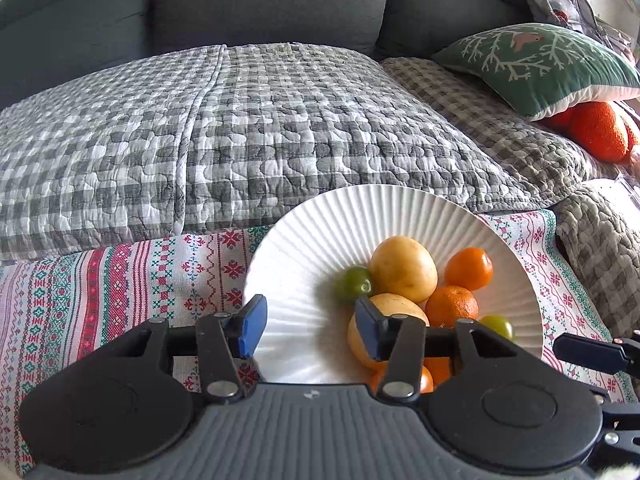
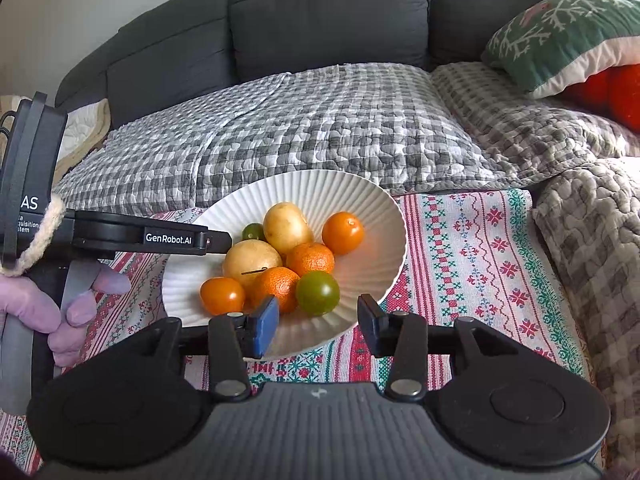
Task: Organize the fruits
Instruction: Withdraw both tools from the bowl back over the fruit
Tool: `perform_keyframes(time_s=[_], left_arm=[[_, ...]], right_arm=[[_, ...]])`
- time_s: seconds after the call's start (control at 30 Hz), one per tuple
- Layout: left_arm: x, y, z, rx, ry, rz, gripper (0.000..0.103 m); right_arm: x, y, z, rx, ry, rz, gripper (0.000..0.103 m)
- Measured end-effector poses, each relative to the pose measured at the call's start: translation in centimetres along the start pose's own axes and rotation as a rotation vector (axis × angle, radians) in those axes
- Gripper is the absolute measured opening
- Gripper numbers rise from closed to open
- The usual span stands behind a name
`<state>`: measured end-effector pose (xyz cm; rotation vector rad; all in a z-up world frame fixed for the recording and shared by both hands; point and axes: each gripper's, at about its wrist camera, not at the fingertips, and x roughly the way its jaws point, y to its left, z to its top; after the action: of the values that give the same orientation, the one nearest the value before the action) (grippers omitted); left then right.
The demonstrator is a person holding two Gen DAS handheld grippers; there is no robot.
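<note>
A white ribbed plate (image 1: 304, 232) (image 2: 360, 196) rests on a patterned cloth and holds a heap of fruit. The heap has two yellow fruits (image 1: 402, 268) (image 2: 250, 260), several orange ones (image 1: 468, 268) (image 2: 310, 258), a small green one (image 1: 354, 284) and a bigger green one (image 2: 318, 292). My left gripper (image 1: 310, 326) is open over the plate's near left part, with only bare plate between its pads. Its right finger stands in front of a yellow fruit. My right gripper (image 2: 318, 326) is open at the plate's near rim, just short of the bigger green fruit and holding nothing.
The patterned cloth (image 2: 472, 256) spreads to the right of the plate. Behind it lie a grey checked quilt (image 1: 240, 132) and a dark grey sofa back (image 2: 332, 12). A green pillow (image 1: 544, 64) sits over an orange object (image 1: 596, 128) at the right. A hand (image 2: 76, 308) grips the left gripper's handle.
</note>
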<state>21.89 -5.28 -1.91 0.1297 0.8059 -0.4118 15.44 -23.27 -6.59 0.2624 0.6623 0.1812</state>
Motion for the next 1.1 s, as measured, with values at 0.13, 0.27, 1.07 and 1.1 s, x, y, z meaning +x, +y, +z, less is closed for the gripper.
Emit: perform_keyframes(time_s=[0.13, 0.27, 1.07, 1.1], left_arm=[[-1.3, 0.2, -0.5, 0.005, -0.020, 0.010, 0.063], [-3.0, 0.4, -1.1, 0.002, -0.035, 0.012, 0.069], [-12.1, 0.1, -8.8, -0.033, -0.009, 0.057, 0.094], [-12.3, -0.1, -9.2, -0.029, -0.003, 0.061, 0.095]], right_arm=[[-0.7, 0.1, 0.0, 0.007, 0.002, -0.007, 0.053], [-1.5, 0.4, -0.1, 0.005, 0.011, -0.014, 0.062], [-7.4, 2.7, -3.1, 0.006, 0.058, -0.056, 0.086], [-7.6, 2.8, -3.3, 0.004, 0.063, -0.057, 0.086]])
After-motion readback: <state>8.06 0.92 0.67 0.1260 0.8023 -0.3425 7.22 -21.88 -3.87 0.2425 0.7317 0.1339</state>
